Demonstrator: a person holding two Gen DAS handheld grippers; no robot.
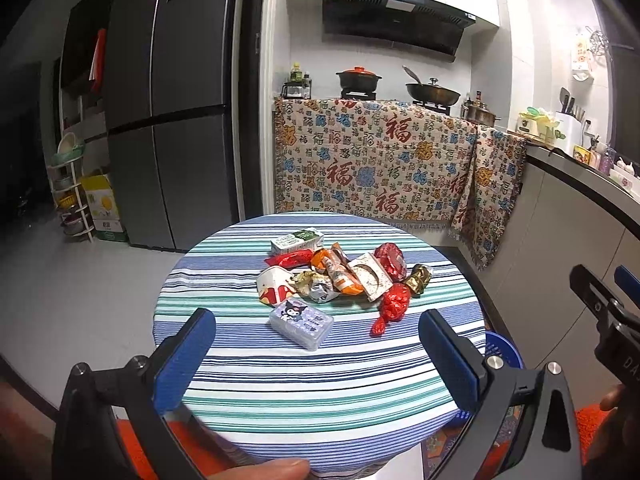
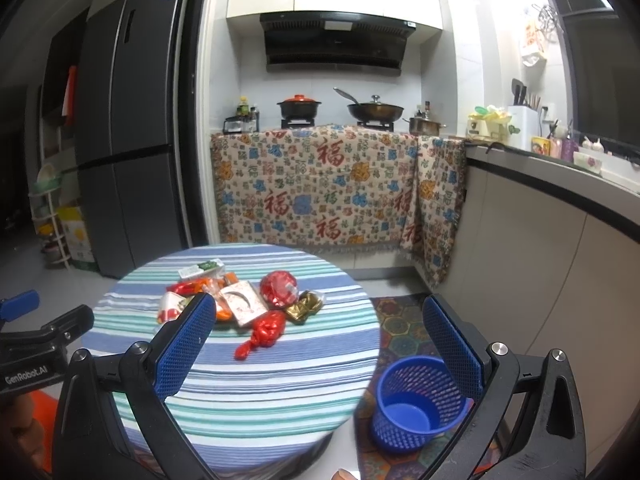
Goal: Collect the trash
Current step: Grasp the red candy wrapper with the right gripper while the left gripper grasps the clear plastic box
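- Our left gripper (image 1: 316, 356) hovers with jaws wide, gripping nothing, over the near edge of the round table (image 1: 248, 404).
- Our right gripper (image 2: 320, 344) is wide and empty too, at the table's 3 o'clock rim.
- The trash pile (image 1: 340, 276) sits past the table's centre, toward 12 o'clock, with bare cloth all round it.
- A blue bin (image 2: 416, 404) stands on the floor at the table's 4 o'clock.
- A clear box (image 1: 301, 323) lies between our left jaws and the pile.
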